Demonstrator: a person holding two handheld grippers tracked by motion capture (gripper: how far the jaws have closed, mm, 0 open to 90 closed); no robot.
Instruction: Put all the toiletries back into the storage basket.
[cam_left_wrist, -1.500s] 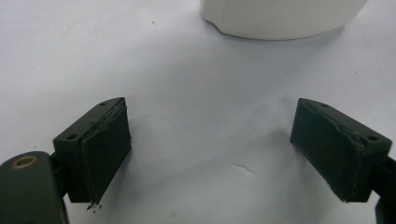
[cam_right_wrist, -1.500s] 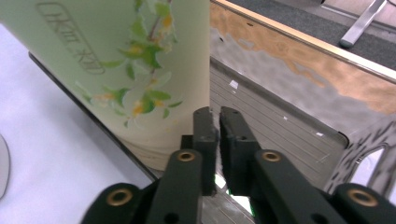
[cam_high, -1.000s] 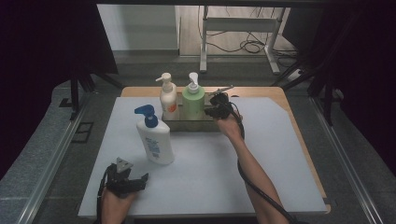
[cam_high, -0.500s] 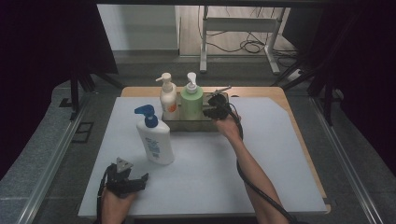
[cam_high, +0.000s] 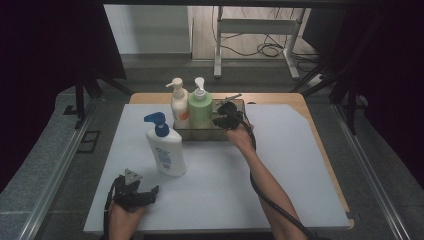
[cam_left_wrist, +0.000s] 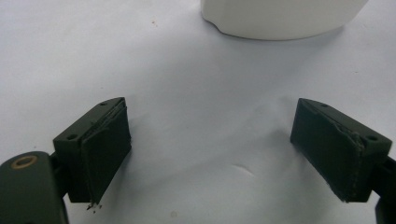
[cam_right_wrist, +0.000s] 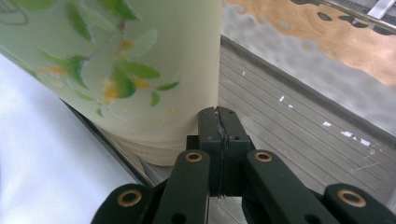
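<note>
A green pump bottle (cam_high: 200, 107) and a cream pump bottle (cam_high: 179, 105) stand upright in a shallow metal tray (cam_high: 210, 134) at the back of the table. My right gripper (cam_high: 223, 120) is inside the tray just right of the green bottle. In the right gripper view its jaws (cam_right_wrist: 219, 119) are shut on nothing, their tips close beside the flower-printed green bottle (cam_right_wrist: 140, 60) above the tray floor (cam_right_wrist: 289, 126). A white bottle with a blue pump (cam_high: 166, 150) stands on the white mat. My left gripper (cam_high: 142, 187) rests open near the front edge, its jaws (cam_left_wrist: 212, 135) facing the white bottle's base (cam_left_wrist: 280, 16).
A white mat (cam_high: 300, 165) covers most of the wooden table, whose bare edge (cam_high: 280, 98) shows at the back and right. Metal rails run along both sides. Dark curtains and a desk frame with cables (cam_high: 260, 47) stand beyond the table.
The right gripper has shifted only slightly beside the green bottle. The left gripper and the bottles have stayed where they were.
</note>
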